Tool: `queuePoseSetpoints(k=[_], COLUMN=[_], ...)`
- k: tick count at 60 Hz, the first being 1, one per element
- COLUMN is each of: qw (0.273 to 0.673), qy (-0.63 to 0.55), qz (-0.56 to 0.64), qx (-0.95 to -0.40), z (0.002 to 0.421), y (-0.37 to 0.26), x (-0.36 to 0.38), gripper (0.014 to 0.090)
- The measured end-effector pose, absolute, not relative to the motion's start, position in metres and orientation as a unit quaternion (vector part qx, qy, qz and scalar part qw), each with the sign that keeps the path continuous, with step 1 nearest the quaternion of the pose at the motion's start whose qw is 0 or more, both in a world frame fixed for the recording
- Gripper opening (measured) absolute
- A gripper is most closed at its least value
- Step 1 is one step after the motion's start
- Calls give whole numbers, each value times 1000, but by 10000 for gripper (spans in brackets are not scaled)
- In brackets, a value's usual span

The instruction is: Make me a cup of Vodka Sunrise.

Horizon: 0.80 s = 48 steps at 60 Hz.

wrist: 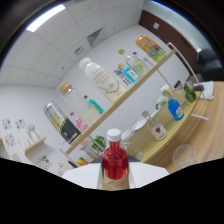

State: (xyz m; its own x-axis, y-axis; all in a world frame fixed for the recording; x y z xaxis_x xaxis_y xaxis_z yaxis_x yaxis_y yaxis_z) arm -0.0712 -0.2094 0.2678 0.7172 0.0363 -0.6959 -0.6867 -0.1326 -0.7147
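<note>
The gripper (116, 181) holds a red bottle (115, 161) with a white cap, its fingers pressed on both sides. Beyond, a clear glass (183, 155) and a blue bottle (175, 108) stand on the wooden counter (200, 131). Farther off, a shelf (131, 95) carries more bottles.

red-liquid bottle (115, 159) with white cap, held between the gripper (116, 176) fingers, both pressing its sides. sits tilted along with the whole view. clear empty glass (183, 154) on the wooden counter (205, 137), well apart from the bottle.
</note>
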Motion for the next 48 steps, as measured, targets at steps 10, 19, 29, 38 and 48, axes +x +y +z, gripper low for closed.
queuePoseSetpoints(k=[10,19,29,38,48], qw=[641,604,552,519,493], qy=[91,16,-11,-26,-22], qz=[133,71,45,29,30], qx=[-750,-794,-833,-854,-869], z=[220,146,77,43,27], y=[-205,-199,-196,-196,-196], x=[-116,-157,-180,-192,-197], gripper=[345,344,344,343,347])
